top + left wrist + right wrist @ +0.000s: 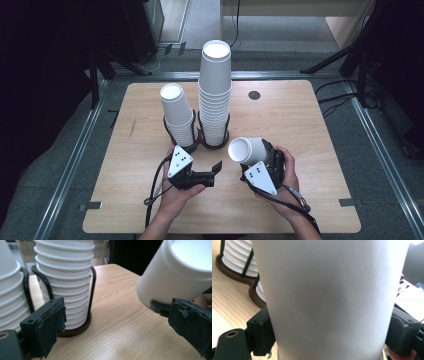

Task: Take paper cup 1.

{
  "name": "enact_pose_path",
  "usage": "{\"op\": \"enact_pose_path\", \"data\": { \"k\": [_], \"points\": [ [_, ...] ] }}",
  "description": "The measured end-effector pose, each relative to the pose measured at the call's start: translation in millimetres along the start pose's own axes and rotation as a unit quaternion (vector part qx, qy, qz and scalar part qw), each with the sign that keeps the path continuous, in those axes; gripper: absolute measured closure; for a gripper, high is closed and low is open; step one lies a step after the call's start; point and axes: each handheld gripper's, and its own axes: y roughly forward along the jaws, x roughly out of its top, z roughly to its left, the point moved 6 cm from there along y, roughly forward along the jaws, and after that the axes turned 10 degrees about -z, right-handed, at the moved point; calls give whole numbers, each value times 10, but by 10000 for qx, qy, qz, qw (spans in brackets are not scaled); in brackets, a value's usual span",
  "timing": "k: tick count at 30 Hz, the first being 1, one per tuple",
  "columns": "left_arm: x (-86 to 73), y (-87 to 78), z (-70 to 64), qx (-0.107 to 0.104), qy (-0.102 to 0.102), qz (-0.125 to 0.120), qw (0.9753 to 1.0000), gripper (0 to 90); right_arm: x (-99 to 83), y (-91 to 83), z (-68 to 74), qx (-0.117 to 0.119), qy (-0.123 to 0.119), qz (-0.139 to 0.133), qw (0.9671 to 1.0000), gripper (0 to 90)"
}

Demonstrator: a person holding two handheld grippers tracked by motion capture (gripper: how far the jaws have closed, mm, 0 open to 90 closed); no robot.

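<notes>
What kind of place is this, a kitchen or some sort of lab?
Most likely a lab or recording setup, not a kitchen. A small wooden table stands on grey carpet inside metal floor rails, with dark stand legs around it. The right gripper holds a paper cup.

I am gripping my left hand-held gripper low over the near part of the surface, my left hand wrapped under its body and my forearm coming in from below. Its jaws are standing wide apart, pointing to my right. My right hand is cradling my right hand-held gripper, angled toward my left, its jaws pressing both sides of what they are carrying.
</notes>
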Motion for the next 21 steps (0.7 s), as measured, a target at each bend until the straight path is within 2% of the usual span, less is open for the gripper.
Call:
{"op": "enact_pose_path", "data": {
  "k": [1, 5, 6, 7, 11, 21],
  "points": [
    [2, 0, -12, -31, 7, 6, 10000, 17, -3, 3, 14, 4, -118, -5, 9999, 135],
    [6, 5, -75, -191, 33, 36, 9998, 17, -4, 7, 47, -3, -282, 7, 9996, 135],
    [4, 10, -103, -275, 16, 56, 9996, 17, 0, 11, 69, 9, -412, -13, 9992, 135],
    [4, 10, -103, -275, 16, 56, 9996, 17, 0, 11, 69, 9, -412, -13, 9992, 135],
    [-9, 23, -173, -420, 64, 121, 9990, 17, 5, 7, 117, 58, -713, -43, 9974, 135],
    [-39, 39, -333, -796, 254, 244, 9962, 20, 10, 6, 216, 235, -994, -80, 9947, 136]
  ]
}}
